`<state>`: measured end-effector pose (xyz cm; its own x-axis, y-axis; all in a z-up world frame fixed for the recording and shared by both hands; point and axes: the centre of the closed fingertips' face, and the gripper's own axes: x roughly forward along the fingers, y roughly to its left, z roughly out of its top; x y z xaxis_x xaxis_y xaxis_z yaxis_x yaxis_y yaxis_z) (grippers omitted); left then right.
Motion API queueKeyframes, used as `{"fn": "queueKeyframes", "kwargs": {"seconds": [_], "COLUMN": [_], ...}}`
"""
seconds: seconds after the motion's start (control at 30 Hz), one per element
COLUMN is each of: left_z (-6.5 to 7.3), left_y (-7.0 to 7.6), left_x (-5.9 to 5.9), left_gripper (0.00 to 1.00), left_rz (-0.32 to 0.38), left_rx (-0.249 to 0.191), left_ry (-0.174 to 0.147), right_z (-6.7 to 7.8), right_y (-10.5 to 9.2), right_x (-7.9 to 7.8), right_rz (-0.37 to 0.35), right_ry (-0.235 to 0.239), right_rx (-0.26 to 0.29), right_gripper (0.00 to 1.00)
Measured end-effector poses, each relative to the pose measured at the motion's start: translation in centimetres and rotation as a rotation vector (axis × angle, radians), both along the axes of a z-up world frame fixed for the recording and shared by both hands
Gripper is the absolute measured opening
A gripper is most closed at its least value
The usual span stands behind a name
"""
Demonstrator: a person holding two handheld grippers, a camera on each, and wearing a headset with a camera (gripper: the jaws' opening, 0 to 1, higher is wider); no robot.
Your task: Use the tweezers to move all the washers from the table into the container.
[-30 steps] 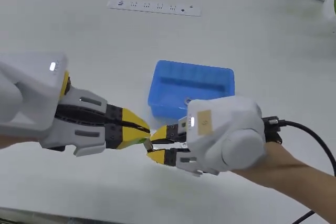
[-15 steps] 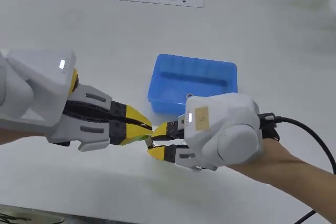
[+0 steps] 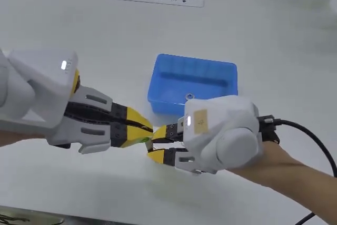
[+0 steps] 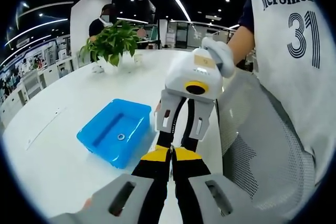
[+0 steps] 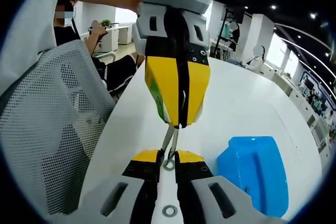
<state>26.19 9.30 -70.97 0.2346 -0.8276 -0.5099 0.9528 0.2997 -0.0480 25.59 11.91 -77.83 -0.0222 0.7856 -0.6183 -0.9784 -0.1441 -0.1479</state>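
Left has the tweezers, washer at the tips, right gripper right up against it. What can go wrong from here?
1. The washer seems pinched only at its edge by the tweezers tips, short of the container; it could slip out on the way.
2. The right gripper's fingers bracket those tips; a nudge may knock it free.
3. A second washer lies on the table below that gripper and could get swept aside.
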Motion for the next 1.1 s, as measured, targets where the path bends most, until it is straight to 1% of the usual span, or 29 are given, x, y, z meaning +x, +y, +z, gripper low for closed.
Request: {"fn": "queueKeyframes", "kwargs": {"seconds": [0.1, 0.17, 0.3, 0.53, 0.6, 0.73, 0.87, 1.03, 1.1], "left_z": [0.0, 0.0, 0.0, -0.1, -0.1, 0.1, 0.7, 1.7, 2.3], "left_y": [-0.1, -0.1, 0.0, 0.1, 0.0, 0.0, 0.0, -0.2, -0.3], "left_x": [0.1, 0.0, 0.0, 0.1, 0.2, 0.2, 0.4, 0.6, 0.5], "left_gripper": [0.05, 0.05, 0.05, 0.05, 0.05, 0.05, 0.05, 0.05, 0.06], "left_rz": [0.006, 0.005, 0.007, 0.011, 0.014, 0.011, 0.021, 0.017, 0.013], "left_rx": [0.0, 0.001, 0.001, -0.001, -0.001, 0.004, -0.006, -0.018, -0.03], "left_ry": [0.0, 0.0, 0.009, 0.019, 0.027, 0.028, 0.032, 0.017, 0.019], "right_z": [-0.1, -0.2, -0.2, -0.2, -0.2, 0.0, 0.7, 1.7, 2.2], "right_y": [0.0, 0.0, 0.0, 0.0, 0.0, 0.1, 0.1, 0.0, -0.1], "right_x": [0.0, 0.0, -0.1, 0.0, 0.0, 0.1, 0.3, 0.6, 0.6], "right_rz": [0.004, 0.012, 0.019, 0.005, 0.003, -0.009, -0.024, -0.037, -0.038], "right_ry": [-0.012, -0.029, -0.05, -0.036, -0.035, -0.023, -0.017, -0.022, -0.023], "right_rx": [-0.008, -0.015, -0.017, -0.008, -0.007, -0.003, 0.012, 0.032, 0.042], "right_gripper": [0.12, 0.12, 0.12, 0.11, 0.1, 0.1, 0.1, 0.1, 0.1]}}
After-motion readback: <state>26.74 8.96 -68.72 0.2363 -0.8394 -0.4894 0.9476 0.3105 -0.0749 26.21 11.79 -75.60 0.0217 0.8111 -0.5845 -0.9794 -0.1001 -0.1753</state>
